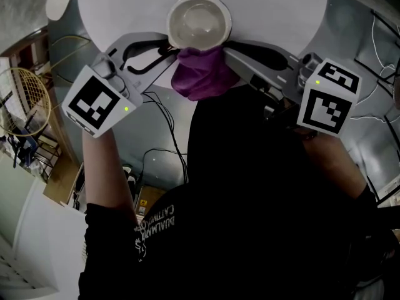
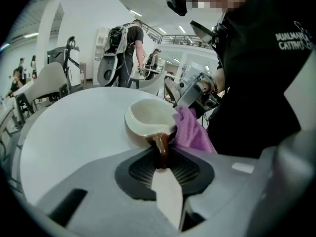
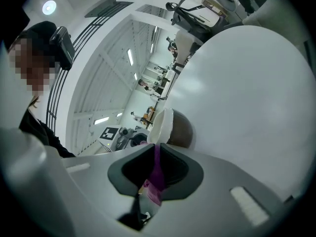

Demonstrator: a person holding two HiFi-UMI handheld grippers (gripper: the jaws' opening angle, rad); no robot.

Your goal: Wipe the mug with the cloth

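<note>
A mug [image 1: 199, 22], cream inside and brown outside, is at the near edge of the round white table [image 1: 125, 5]. My left gripper [image 1: 167, 47] comes in from the left and is shut on the mug's brown handle [image 2: 160, 147]. A purple cloth [image 1: 203, 74] hangs against the mug's near side, pinched in my right gripper [image 1: 228, 47]. In the left gripper view the cloth [image 2: 192, 130] lies right of the mug [image 2: 148, 120]. In the right gripper view a fold of cloth [image 3: 157, 172] sits between the shut jaws, just short of the mug [image 3: 173, 127].
The person's dark torso fills the lower head view. Cables [image 1: 164, 114] run over the floor below the table edge. A netted racket [image 1: 25, 99] and shelves stand at the left. A pale chair [image 2: 47, 83] and several people [image 2: 129, 48] are beyond the table.
</note>
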